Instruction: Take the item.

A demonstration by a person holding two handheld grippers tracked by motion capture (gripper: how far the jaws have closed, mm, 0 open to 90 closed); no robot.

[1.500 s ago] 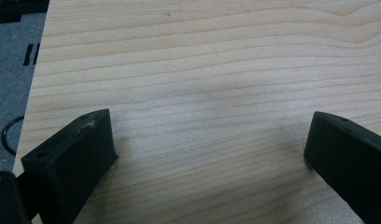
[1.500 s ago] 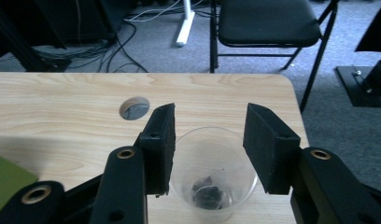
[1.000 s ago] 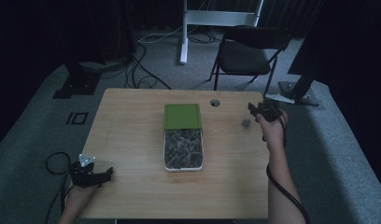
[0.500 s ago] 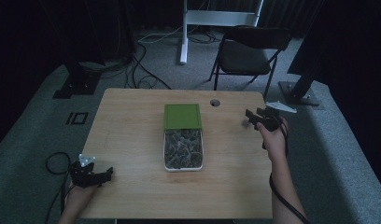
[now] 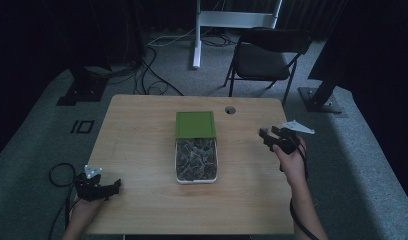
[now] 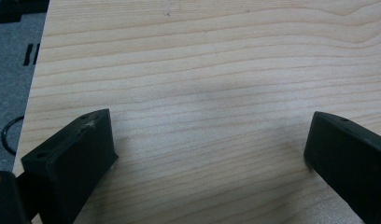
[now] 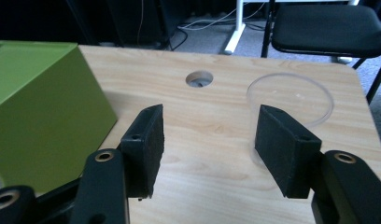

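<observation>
At the lower left of the high view, the left hand-held gripper rests over the light wooden counter, its jaws spread wide and empty. Mid-right, the right hand-held gripper hangs part open, holding nothing. Just beyond its right jaw stands a clear plastic cup. Centre frame sits a white tray of dark pieces, touching a green box behind it.

1. A light wooden desk with a round cable hole stands on grey carpet.
2. A black folding chair sits beyond it.
3. Cables lie beside a white stand.
4. Dark curtains close a dim room.
</observation>
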